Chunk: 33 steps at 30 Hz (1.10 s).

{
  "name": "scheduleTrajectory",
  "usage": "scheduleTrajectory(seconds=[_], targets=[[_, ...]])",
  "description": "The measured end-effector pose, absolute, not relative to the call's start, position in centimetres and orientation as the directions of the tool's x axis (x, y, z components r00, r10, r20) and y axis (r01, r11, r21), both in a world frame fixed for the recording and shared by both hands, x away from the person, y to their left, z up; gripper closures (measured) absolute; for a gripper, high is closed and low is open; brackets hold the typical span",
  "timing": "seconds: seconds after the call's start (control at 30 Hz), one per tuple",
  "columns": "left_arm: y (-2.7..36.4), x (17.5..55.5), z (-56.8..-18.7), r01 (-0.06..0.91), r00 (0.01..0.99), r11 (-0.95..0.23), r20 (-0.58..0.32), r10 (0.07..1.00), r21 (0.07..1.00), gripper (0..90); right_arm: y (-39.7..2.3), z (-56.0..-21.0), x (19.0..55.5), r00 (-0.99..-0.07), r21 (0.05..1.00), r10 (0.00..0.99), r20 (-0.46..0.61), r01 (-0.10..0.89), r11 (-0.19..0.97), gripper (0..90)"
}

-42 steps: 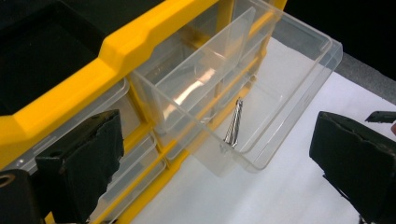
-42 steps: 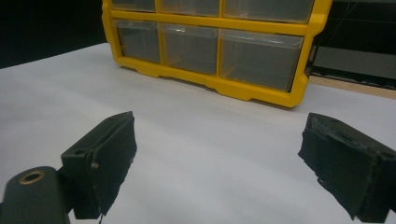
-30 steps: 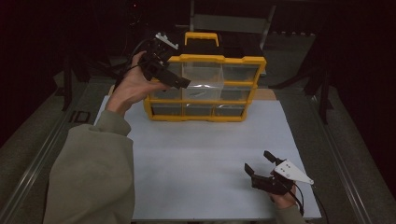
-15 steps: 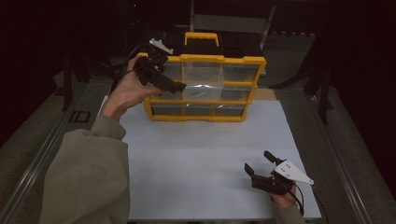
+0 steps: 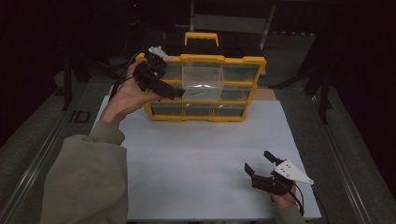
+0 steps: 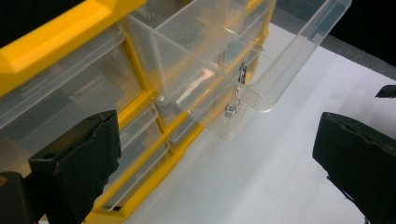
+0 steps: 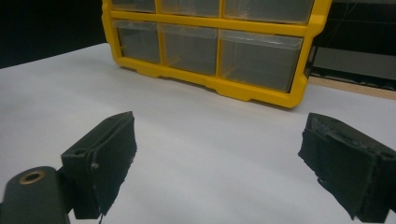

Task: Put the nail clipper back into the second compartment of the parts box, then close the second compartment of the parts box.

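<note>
The yellow plastic organiser cabinet with clear drawers (image 5: 205,88) stands upright at the far edge of the white table sheet (image 5: 196,158), handle up, so its drawer fronts face the person. Its clear plastic middle drawer (image 6: 243,56) is pulled well out, exposing what looks like a small metal clip (image 6: 236,95) inside, though glare makes that uncertain. The left gripper (image 5: 175,92) hovers beside the cabinet's left front, jaws wide apart and holding nothing, probably ready to reach into the drawer. The right gripper (image 5: 259,164) rests near the table's front edge, likewise wide open and empty, well clear of the work.
</note>
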<state>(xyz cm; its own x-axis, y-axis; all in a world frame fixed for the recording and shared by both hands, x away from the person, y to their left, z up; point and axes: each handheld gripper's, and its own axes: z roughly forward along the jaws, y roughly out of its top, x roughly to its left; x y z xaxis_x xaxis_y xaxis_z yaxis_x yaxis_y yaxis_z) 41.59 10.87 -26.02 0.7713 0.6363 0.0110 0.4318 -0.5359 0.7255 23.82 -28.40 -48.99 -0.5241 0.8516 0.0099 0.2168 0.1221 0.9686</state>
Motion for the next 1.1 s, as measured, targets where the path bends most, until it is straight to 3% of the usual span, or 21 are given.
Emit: scheduleTrajectory(seconds=[0.9,1.1], targets=[[10.2,40.7,-29.5,0.432,0.789,-0.544,-0.01,0.614,0.72,1.7,-28.5,-49.0,23.8,-0.518,0.968,0.856,0.013,0.221,0.119,10.3],[10.1,40.3,-30.0,0.431,0.791,-0.542,-0.013,0.611,0.721,5.5,-28.5,-49.0,23.8,-0.519,0.968,0.855,0.013,0.22,0.118,10.2]])
